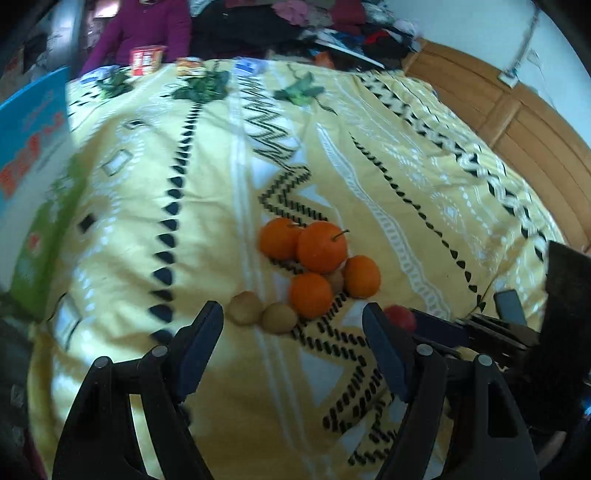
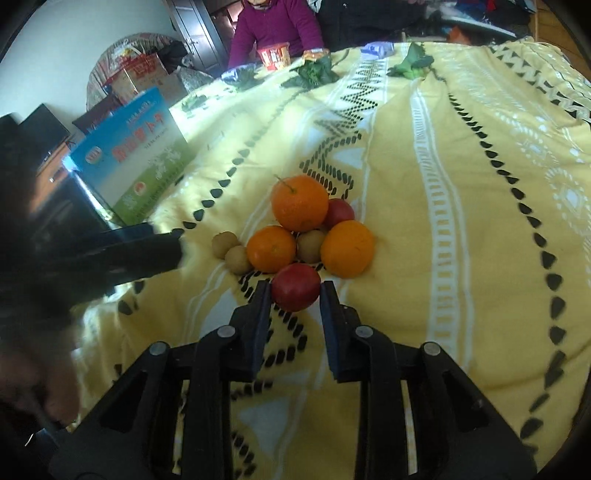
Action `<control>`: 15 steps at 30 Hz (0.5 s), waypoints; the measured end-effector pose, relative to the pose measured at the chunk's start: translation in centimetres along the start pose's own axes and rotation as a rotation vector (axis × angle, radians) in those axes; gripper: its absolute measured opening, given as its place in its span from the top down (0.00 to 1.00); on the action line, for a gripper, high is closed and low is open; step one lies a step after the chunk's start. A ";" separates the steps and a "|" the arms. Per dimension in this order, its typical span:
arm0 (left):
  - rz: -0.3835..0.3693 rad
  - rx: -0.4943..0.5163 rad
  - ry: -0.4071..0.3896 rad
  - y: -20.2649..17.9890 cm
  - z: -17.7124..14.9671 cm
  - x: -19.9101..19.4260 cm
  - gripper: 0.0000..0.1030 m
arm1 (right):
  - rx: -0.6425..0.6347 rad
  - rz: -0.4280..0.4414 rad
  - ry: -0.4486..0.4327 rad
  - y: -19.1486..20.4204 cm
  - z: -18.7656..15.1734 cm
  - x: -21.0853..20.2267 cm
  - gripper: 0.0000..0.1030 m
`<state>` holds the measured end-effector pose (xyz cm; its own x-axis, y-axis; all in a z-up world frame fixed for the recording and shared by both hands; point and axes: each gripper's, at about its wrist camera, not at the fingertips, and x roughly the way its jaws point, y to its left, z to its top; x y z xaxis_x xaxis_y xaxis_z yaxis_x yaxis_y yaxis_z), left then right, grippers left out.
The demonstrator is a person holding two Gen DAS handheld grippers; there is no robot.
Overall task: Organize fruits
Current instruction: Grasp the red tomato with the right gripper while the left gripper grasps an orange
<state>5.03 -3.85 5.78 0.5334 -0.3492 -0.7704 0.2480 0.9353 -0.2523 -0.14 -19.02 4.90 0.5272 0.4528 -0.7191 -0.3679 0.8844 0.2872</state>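
A cluster of fruit lies on the yellow patterned bedspread (image 2: 461, 258). In the right wrist view there are three oranges (image 2: 300, 202), small brown kiwis (image 2: 225, 243), a red fruit behind (image 2: 340, 211) and a red apple (image 2: 296, 286) in front. My right gripper (image 2: 295, 291) is shut on that red apple, its fingers touching both sides. In the left wrist view the oranges (image 1: 321, 246) and kiwis (image 1: 245, 307) lie just ahead of my left gripper (image 1: 291, 317), which is open and empty. The red apple (image 1: 400, 316) shows at its right finger, with the right gripper's fingers behind.
A blue and green box (image 2: 136, 147) stands at the left edge of the bed. Leafy greens (image 2: 314, 75) and small snack packs (image 2: 275, 53) lie at the far end, where a person in purple (image 2: 275, 26) sits. A wooden headboard (image 1: 517, 122) runs along the right.
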 end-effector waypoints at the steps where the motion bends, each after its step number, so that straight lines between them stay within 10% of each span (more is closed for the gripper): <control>1: -0.005 0.018 0.010 -0.4 0.1 0.8 0.23 | 0.009 0.002 -0.005 -0.2 -0.4 -0.6 0.73; 9: 0.030 0.144 0.027 -2.4 0.6 3.8 0.26 | 0.098 0.027 0.013 -2.0 -2.2 -1.6 0.73; 12: 0.030 0.171 0.062 -2.7 0.7 4.8 0.57 | 0.111 0.034 0.011 -2.4 -2.1 -1.3 0.73; 15: 0.053 0.174 0.060 -2.4 0.5 5.1 0.66 | 0.118 0.038 0.004 -2.7 -2.2 -1.4 0.73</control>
<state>7.55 -7.92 2.74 0.5018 -0.2913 -0.8145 0.3601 0.9265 -0.1095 -1.57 -22.32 3.77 0.5115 0.4863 -0.7084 -0.2945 0.8737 0.3871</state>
